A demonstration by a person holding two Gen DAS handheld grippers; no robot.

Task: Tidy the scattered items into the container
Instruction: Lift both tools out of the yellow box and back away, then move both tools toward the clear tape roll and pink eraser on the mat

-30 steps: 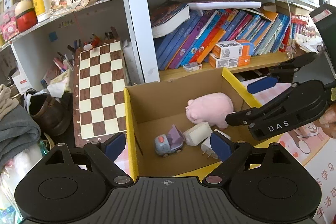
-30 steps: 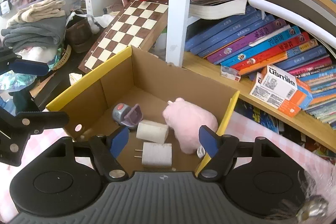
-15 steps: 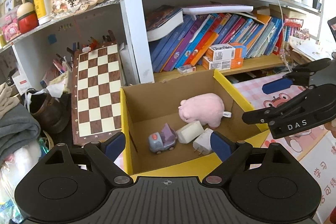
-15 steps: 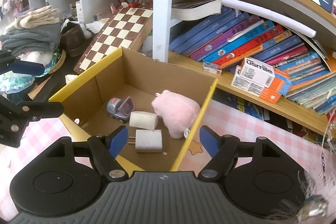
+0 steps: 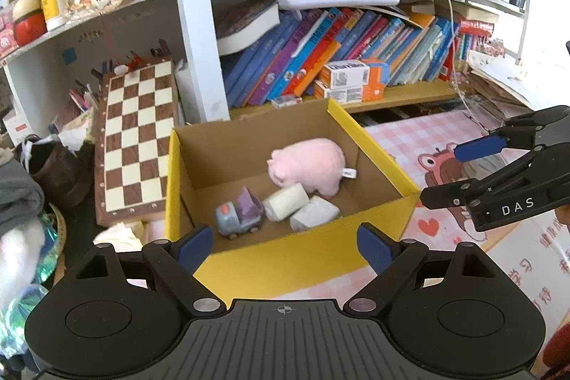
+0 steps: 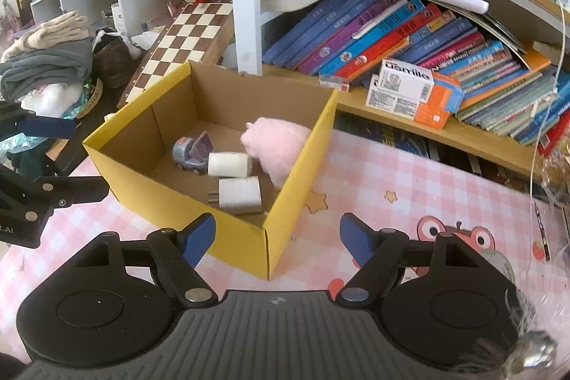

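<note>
My left gripper (image 5: 285,246) is level, its jaws spread wide with nothing between the blue pads (image 5: 195,246). My right gripper (image 6: 277,239) is in the same state: jaws wide apart, pads (image 6: 352,239) bare, nothing held. Each unit shows in the other's view. The right gripper (image 5: 498,173) sits to the right of the left one, fingers parted. The left gripper (image 6: 42,162) sits at the left edge, fingers likewise parted.

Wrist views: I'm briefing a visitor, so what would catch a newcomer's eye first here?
The yellow-edged cardboard box on the pink checked cloth, holding a pink plush pig, a small toy truck and two white blocks. Behind it, a chessboard leans at the left, and slanting colourful books fill the shelf.
</note>
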